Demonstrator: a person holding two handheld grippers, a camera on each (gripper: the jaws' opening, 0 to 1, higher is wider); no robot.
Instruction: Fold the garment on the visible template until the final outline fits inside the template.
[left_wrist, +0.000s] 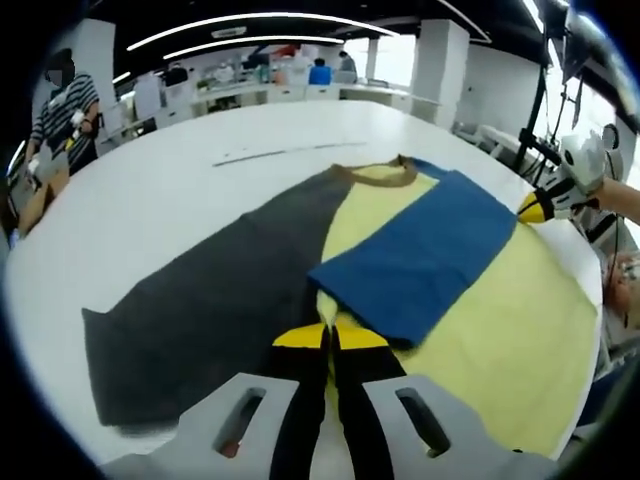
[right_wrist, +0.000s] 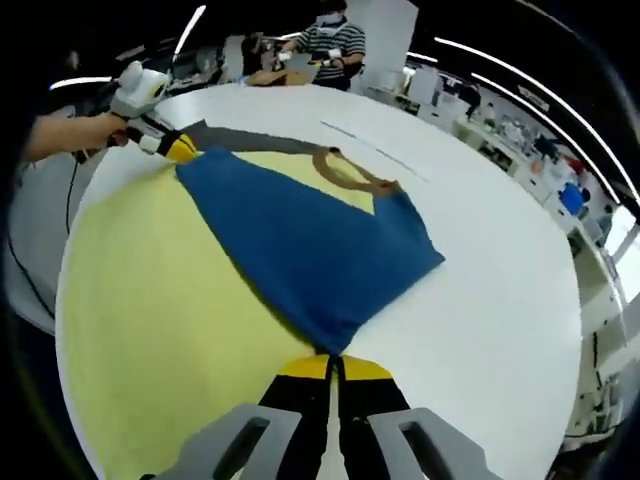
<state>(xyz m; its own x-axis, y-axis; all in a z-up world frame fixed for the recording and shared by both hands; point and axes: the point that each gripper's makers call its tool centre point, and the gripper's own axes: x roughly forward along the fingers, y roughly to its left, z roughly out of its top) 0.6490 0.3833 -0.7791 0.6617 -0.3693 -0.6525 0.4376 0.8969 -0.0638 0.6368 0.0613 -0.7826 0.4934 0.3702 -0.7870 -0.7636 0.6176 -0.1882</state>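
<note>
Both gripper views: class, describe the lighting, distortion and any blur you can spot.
Left gripper view: even overhead light, ceiling strips bowed by fisheye, white table curved, garment sharp, background people soft. Right gripper view: window glare at the right edge, soft shadow beneath the garment.

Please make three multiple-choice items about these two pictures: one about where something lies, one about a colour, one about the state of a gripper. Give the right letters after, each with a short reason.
1. Where does the folded blue panel lie?
A. on the yellow garment body
B. on the bare white table
C. on the floor

2. What colour is the garment's neckband?
A. red
B. brown
C. green

3. How do the jaws of the left gripper stand?
A. wide open
B. shut on the garment's edge
C. shut on a cup

Answers: 1 A, blue cloth rests over yellow in both views. 2 B, a brown band at the collar. 3 B, the yellow tips meet at the blue and yellow edge.
</note>
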